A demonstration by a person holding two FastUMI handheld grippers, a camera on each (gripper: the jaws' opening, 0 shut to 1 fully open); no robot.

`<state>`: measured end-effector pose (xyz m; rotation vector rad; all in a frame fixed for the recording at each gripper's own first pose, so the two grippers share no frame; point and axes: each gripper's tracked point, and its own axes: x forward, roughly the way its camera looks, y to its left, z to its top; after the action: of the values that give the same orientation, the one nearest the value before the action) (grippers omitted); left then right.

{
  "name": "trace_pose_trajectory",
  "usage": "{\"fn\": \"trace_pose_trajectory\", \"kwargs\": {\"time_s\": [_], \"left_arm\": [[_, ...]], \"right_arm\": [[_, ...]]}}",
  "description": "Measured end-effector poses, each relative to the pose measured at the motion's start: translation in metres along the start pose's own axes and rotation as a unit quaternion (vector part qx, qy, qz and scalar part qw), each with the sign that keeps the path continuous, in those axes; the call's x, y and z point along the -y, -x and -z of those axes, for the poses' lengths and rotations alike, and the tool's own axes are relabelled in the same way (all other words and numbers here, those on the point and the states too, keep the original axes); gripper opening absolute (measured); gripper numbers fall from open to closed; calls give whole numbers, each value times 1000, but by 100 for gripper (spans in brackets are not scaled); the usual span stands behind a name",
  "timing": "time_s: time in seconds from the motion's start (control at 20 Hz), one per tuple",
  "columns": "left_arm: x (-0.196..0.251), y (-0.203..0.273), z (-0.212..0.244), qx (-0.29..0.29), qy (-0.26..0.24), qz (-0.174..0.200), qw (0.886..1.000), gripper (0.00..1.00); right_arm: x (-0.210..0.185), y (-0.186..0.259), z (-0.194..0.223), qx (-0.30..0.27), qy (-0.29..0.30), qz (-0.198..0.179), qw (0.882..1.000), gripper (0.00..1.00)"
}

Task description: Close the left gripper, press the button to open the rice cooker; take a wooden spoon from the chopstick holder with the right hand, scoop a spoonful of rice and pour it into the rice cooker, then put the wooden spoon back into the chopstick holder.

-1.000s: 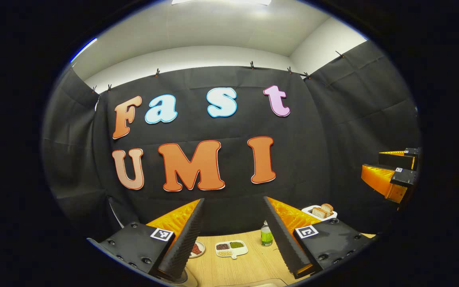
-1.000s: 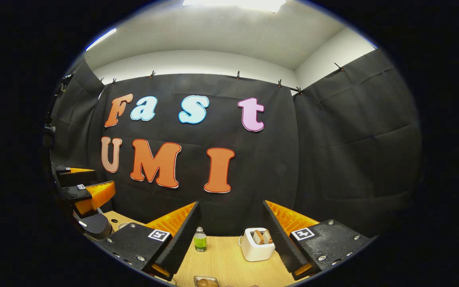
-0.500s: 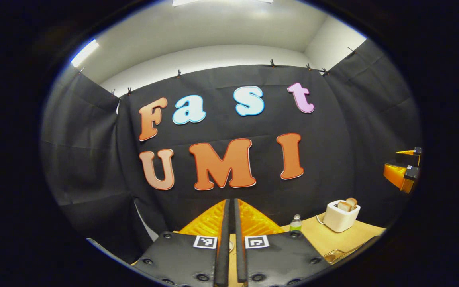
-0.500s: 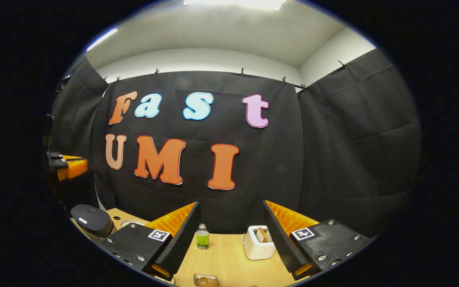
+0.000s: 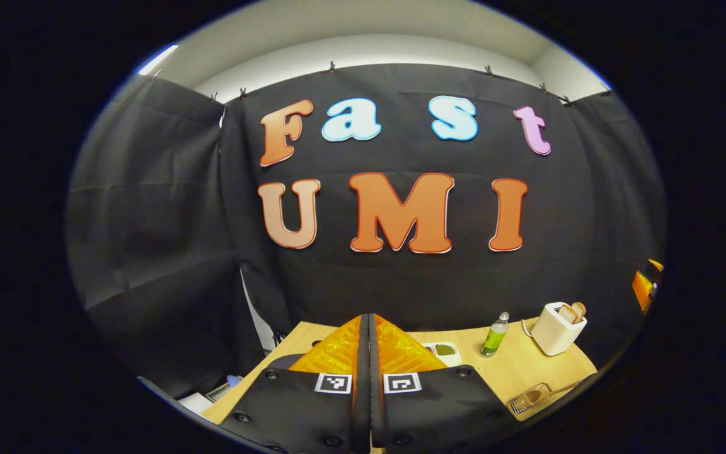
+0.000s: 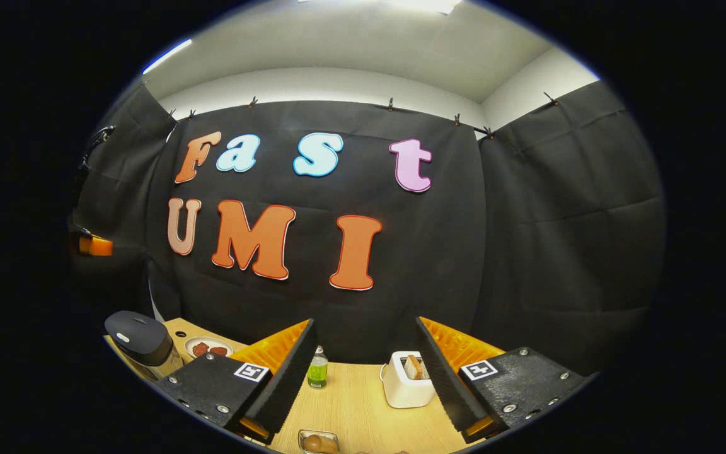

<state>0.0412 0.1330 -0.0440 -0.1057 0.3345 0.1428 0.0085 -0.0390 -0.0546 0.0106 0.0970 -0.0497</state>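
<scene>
My left gripper (image 5: 366, 319) is shut with nothing between its fingers, held above the near left part of the wooden table (image 5: 514, 375). In the right gripper view the rice cooker (image 6: 137, 338), dark with a rounded closed lid, stands at the table's left end. My right gripper (image 6: 365, 323) is open and empty, raised over the table and pointing at the back wall. A small part of the left gripper (image 6: 94, 246) shows far left in the right gripper view, high above the cooker. The right gripper (image 5: 644, 287) shows at the far right edge of the left gripper view.
A green bottle (image 6: 317, 369) and a white toaster (image 6: 406, 383) with bread stand at the back of the table. A plate of red food (image 6: 208, 347) lies beside the cooker. A divided dish (image 5: 443, 350) and a glass container (image 5: 529, 398) sit nearer.
My left gripper went from open to shut and swung left and downward, away from the right gripper. The right gripper stayed open and tipped down a little.
</scene>
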Motion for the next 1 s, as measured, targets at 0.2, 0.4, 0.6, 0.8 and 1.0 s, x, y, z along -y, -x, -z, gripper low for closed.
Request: {"fn": "trace_pose_trajectory", "kwargs": {"time_s": [0.2, 0.4, 0.6, 0.8, 1.0], "left_arm": [[-16, -16, 32, -87, 34, -1, 996, 5], [-21, -29, 83, -206, 67, -5, 976, 5], [-35, -36, 134, -310, 98, -18, 945, 5], [-43, -33, 178, -383, 141, -22, 913, 5], [-44, -29, 215, -434, 188, -17, 881, 5]], "right_arm": [[6, 1, 14, -15, 2, 8, 1000, 95], [11, 4, 33, -39, 3, 13, 999, 97], [9, 7, 53, -67, 0, 10, 998, 95], [8, 11, 71, -88, -2, 9, 996, 95], [5, 15, 88, -111, -4, 8, 994, 95]]}}
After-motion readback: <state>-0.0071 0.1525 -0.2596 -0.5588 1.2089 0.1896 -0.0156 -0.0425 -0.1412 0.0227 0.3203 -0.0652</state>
